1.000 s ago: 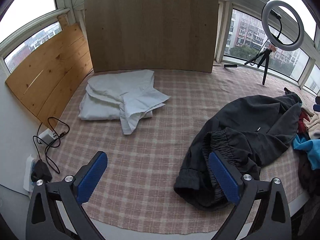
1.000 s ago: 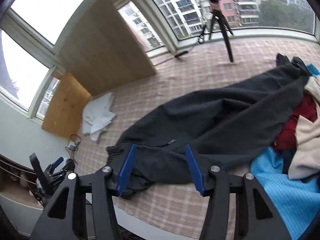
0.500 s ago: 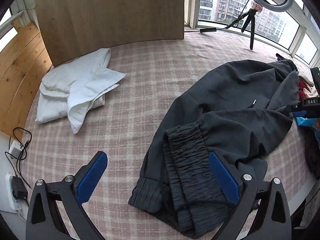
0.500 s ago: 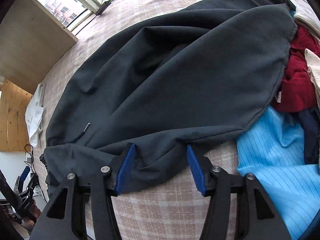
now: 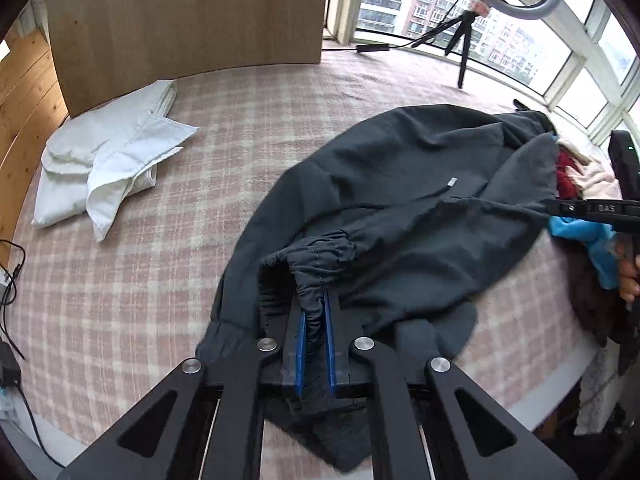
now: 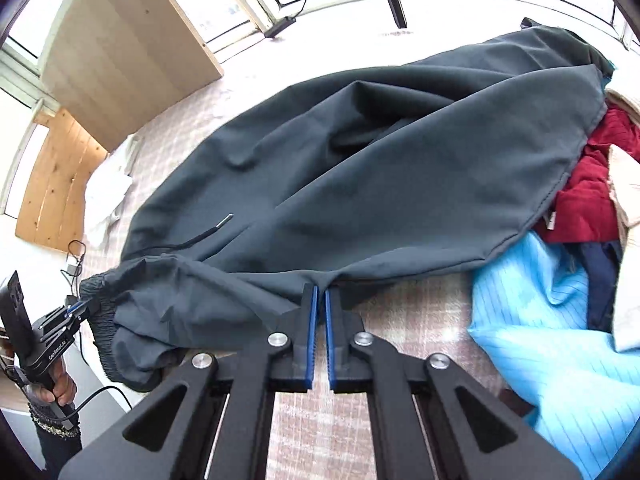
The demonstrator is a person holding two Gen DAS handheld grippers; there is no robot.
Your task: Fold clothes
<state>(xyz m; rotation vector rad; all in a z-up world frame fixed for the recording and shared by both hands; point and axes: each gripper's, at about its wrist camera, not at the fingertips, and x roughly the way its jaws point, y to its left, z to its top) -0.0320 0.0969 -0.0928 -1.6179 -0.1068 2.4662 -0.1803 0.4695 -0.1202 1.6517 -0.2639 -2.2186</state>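
Dark grey trousers (image 5: 400, 200) (image 6: 360, 160) lie spread across the pink checked bed cover (image 5: 140, 260). My left gripper (image 5: 314, 308) is shut on their gathered elastic waistband (image 5: 316, 256), which bunches between the blue pads. My right gripper (image 6: 321, 296) is shut on the trousers' lower edge, near the seam. From the left wrist, the right gripper shows at the far right edge (image 5: 600, 210); from the right wrist, the left gripper (image 6: 76, 310) pinches the waistband at the far left. A drawstring (image 6: 200, 236) lies on the fabric.
A folded white garment (image 5: 108, 160) sits at the back left by wooden boards (image 5: 188, 12). A pile of clothes, red (image 6: 584, 184), light blue (image 6: 540, 340) and cream, lies to the right. A ring light on a tripod (image 5: 464, 44) stands by the window. Cables and a power strip (image 5: 8, 280) hang left.
Both grippers dropped to the trousers and went from open to shut. The left took the waistband, the right took the lower edge.
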